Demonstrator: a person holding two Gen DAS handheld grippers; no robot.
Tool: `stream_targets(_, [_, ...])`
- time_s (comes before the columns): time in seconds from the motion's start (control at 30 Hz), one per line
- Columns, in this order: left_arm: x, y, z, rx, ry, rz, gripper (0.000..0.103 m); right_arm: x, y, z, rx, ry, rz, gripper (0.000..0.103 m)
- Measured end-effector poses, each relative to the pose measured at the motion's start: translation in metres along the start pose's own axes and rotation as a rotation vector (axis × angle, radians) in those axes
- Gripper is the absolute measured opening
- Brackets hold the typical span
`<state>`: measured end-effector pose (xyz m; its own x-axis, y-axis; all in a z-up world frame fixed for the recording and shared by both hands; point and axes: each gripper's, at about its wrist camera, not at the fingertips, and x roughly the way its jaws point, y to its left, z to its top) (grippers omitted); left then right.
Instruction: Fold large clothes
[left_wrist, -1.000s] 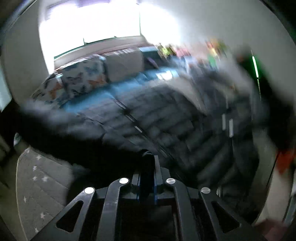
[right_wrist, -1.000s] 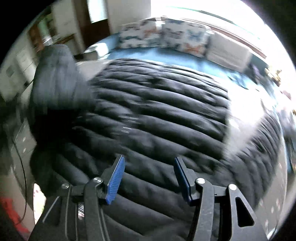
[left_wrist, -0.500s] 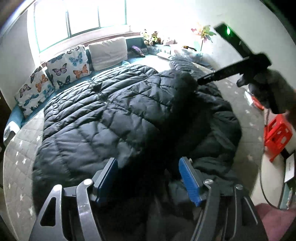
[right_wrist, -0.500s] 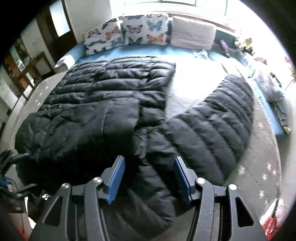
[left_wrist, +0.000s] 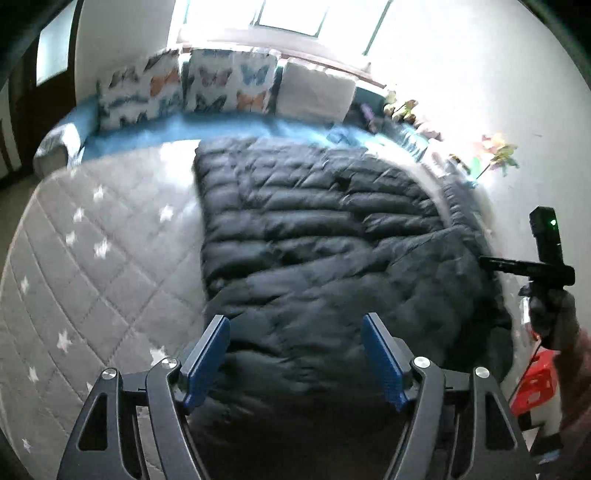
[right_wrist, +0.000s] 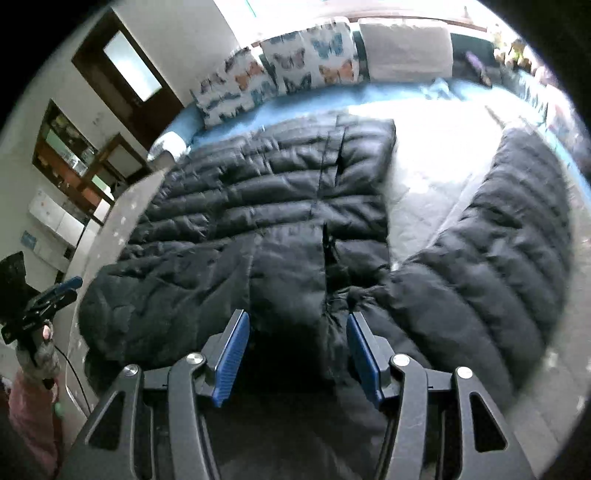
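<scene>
With both tongs (left_wrist: 295, 354) (right_wrist: 297, 350) spread and holding nothing, we judge the puffy black coat (right_wrist: 280, 206), centre-frame on the bed (left_wrist: 92, 240), soft and slippery; grip the sleeve (right_wrist: 498, 251) cuff.

Window (left_wrist: 288, 18) backlight blows out the far wall; slight motion blur, fisheye edges vignetted black.
</scene>
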<state>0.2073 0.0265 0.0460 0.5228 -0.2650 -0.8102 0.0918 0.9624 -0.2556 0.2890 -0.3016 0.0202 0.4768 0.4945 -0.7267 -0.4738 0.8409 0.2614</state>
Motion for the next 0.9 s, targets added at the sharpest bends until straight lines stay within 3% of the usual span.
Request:
stream_targets(0.13, [0.02,0.03,-0.021,-0.015,0.067,0.03,0.076,0.005,0.009,-0.006,-0.005,0.047,0.035,0.017])
stream_targets(0.23, [0.019,0.054,-0.032,-0.051,0.094,-0.031,0.076,-0.03,0.022,-0.019,-0.014,0.025,0.091,0.014])
stream_targets(0.33, [0.027,0.061,-0.039,-0.037,0.111,-0.037,0.078,-0.045,0.03,-0.037,-0.057,0.026,0.048,0.013])
stream_targets(0.43, [0.037,0.064,-0.042,-0.047,0.129,-0.031,0.09,-0.01,0.012,-0.06,-0.011,0.114,0.004,0.013])
stream_targets(0.5, [0.036,0.062,-0.042,-0.04,0.132,-0.018,0.09,0.012,0.0,-0.068,0.017,0.154,0.034,0.014])
stream_targets(0.6, [0.018,0.05,-0.037,0.021,0.119,0.05,0.09,-0.004,-0.004,-0.064,0.024,0.136,0.059,0.018])
stream_targets(0.73, [-0.022,0.033,-0.02,0.099,0.06,0.106,0.087,-0.057,0.015,-0.048,-0.113,0.036,-0.101,0.021])
stream_targets(0.9, [-0.053,-0.002,0.008,0.131,-0.042,0.06,0.087,-0.066,0.042,-0.021,-0.213,-0.07,-0.079,0.022])
